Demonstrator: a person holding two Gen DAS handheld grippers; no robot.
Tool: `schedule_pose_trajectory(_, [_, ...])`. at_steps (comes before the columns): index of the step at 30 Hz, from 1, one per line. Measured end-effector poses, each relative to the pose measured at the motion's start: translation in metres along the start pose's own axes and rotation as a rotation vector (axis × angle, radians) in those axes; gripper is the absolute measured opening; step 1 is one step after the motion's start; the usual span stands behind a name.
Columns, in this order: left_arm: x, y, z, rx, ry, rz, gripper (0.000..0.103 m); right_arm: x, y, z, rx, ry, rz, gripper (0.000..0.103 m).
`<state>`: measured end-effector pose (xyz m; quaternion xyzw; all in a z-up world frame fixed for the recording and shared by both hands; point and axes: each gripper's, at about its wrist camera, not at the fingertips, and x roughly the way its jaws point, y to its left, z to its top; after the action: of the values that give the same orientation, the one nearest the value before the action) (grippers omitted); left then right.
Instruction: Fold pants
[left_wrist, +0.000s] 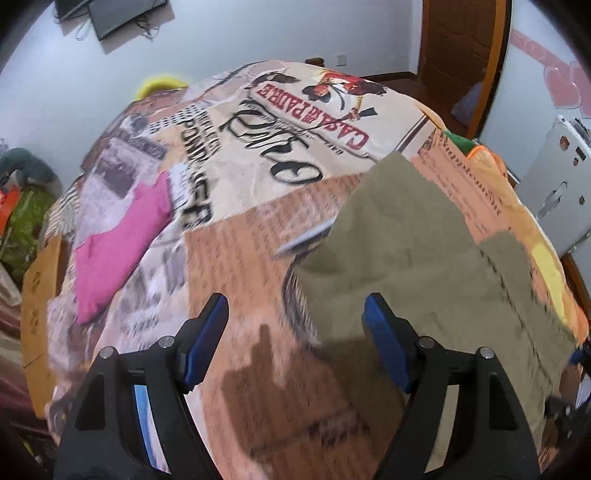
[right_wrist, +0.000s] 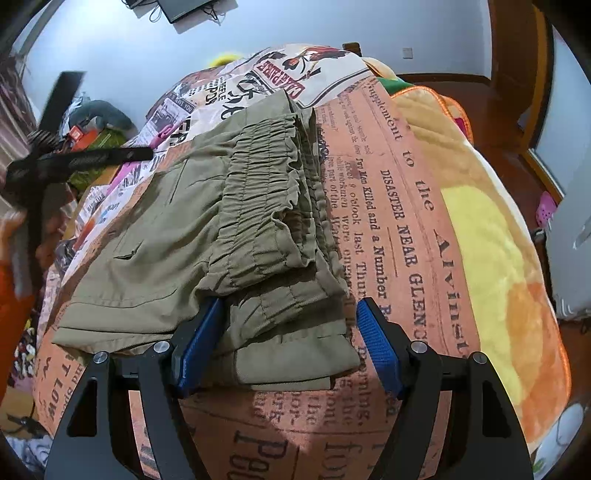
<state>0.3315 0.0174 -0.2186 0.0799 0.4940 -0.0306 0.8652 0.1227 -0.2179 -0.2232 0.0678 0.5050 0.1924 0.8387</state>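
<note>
Pants (right_wrist: 207, 236): olive-khaki, folded into a thick stack on the bed; in the right wrist view we see the gathered elastic waistband (right_wrist: 266, 184) uppermost, running from 12 toward 6 o'clock, and a pocket flap at 9 o'clock.

Bedspread (right_wrist: 388, 221): newspaper print. We read "DISASTER NEAR GLENC…", "Supplement to the" and "Ten Men Killed and a Number" beside the pants at 3 o'clock; "CASA DE PADRE", upside down, at 12 o'clock in the left wrist view.

Right gripper (right_wrist: 288, 343): jaws spread wide, blue pads either side of the near edge of the stack, the left pad touching the cloth, nothing clamped.

Left gripper (left_wrist: 295, 339): jaws spread, holding nothing, above the bedspread at the pants' edge; this view is blurred.

Pink pillow (left_wrist: 122, 236): on the bedspread at 9 o'clock, well apart from the pants.

Yellow-and-orange blanket (right_wrist: 498, 258): along the bed at 3 o'clock.

Black screen (left_wrist: 122, 14): on the wall at 11 o'clock.
</note>
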Motion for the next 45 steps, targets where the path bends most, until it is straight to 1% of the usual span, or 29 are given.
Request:
schedule_pose_trajectory(3, [0.027,0.000,0.016,-0.002,0.036,-0.059,0.076,0.002,-0.003,0.001,0.023,0.015,0.027,0.071])
schedule_pose_trajectory(6, [0.056,0.001,0.022,-0.036,0.101,-0.120,0.076,0.004,-0.005,0.002,0.031,0.019,0.039,0.071])
schedule_pose_trajectory(9, [0.081,0.001,0.024,-0.060,0.143,-0.150,0.076,0.005,-0.006,0.002,0.037,0.015,0.044,0.071])
schedule_pose_trajectory(10, [0.090,0.002,0.024,-0.077,0.156,-0.177,0.074,0.005,-0.007,0.002,0.042,0.015,0.047,0.071])
schedule_pose_trajectory(11, [0.094,0.004,0.023,-0.102,0.161,-0.211,0.069,0.005,-0.008,0.002,0.047,0.015,0.050,0.071])
schedule_pose_trajectory(12, [0.097,0.006,0.023,-0.125,0.158,-0.235,0.067,0.005,-0.009,0.002,0.050,0.015,0.052,0.072])
schedule_pose_trajectory(14, [0.099,0.007,0.023,-0.141,0.147,-0.257,0.058,0.005,-0.009,0.003,0.047,0.016,0.050,0.072])
schedule_pose_trajectory(15, [0.097,0.006,0.023,-0.129,0.139,-0.261,0.053,0.005,-0.009,0.004,0.045,0.016,0.047,0.072])
schedule_pose_trajectory(16, [0.096,0.004,0.023,-0.118,0.136,-0.265,0.042,0.005,-0.010,0.004,0.044,0.017,0.044,0.072])
schedule_pose_trajectory(17, [0.096,0.002,0.023,-0.107,0.137,-0.268,0.034,0.006,-0.009,0.005,0.044,0.017,0.042,0.072])
schedule_pose_trajectory(18, [0.093,-0.001,0.022,-0.091,0.137,-0.257,0.031,0.005,-0.010,0.005,0.044,0.017,0.040,0.072])
schedule_pose_trajectory(19, [0.092,-0.002,0.022,-0.078,0.138,-0.252,0.024,0.005,-0.010,0.005,0.045,0.017,0.038,0.072])
schedule_pose_trajectory(20, [0.093,-0.002,0.023,-0.071,0.138,-0.250,0.019,0.005,-0.010,0.005,0.046,0.016,0.036,0.072])
schedule_pose_trajectory(22, [0.087,-0.001,0.019,-0.066,0.140,-0.239,0.013,0.003,-0.011,0.004,0.049,0.012,0.026,0.072])
schedule_pose_trajectory(25, [0.078,0.005,0.013,-0.066,0.139,-0.221,0.008,-0.002,-0.014,0.005,0.058,0.000,-0.002,0.072])
schedule_pose_trajectory(28, [0.065,0.014,0.001,-0.082,0.145,-0.202,0.006,-0.009,-0.018,0.008,0.065,-0.018,-0.028,0.072])
schedule_pose_trajectory(31, [0.046,0.025,-0.017,-0.099,0.137,-0.179,0.006,-0.025,-0.025,0.010,0.084,-0.087,-0.054,0.072])
schedule_pose_trajectory(34, [0.026,0.036,-0.040,-0.109,0.119,-0.154,0.006,-0.038,-0.031,0.013,0.112,-0.132,-0.048,0.072])
schedule_pose_trajectory(35, [0.018,0.039,-0.052,-0.118,0.109,-0.134,0.006,-0.042,-0.033,0.014,0.121,-0.143,-0.045,0.072])
schedule_pose_trajectory(38, [0.004,0.046,-0.078,-0.146,0.097,-0.095,0.006,-0.045,-0.033,0.017,0.136,-0.151,-0.041,0.072])
schedule_pose_trajectory(41, [-0.015,0.050,-0.100,-0.171,0.074,-0.073,0.006,-0.048,-0.029,0.015,0.136,-0.174,-0.045,0.072])
schedule_pose_trajectory(43, [-0.026,0.050,-0.111,-0.178,0.058,-0.054,0.006,-0.048,-0.024,0.015,0.128,-0.180,-0.038,0.072])
schedule_pose_trajectory(45, [-0.033,0.054,-0.119,-0.200,0.053,-0.051,0.006,-0.045,-0.019,0.016,0.112,-0.171,-0.037,0.072])
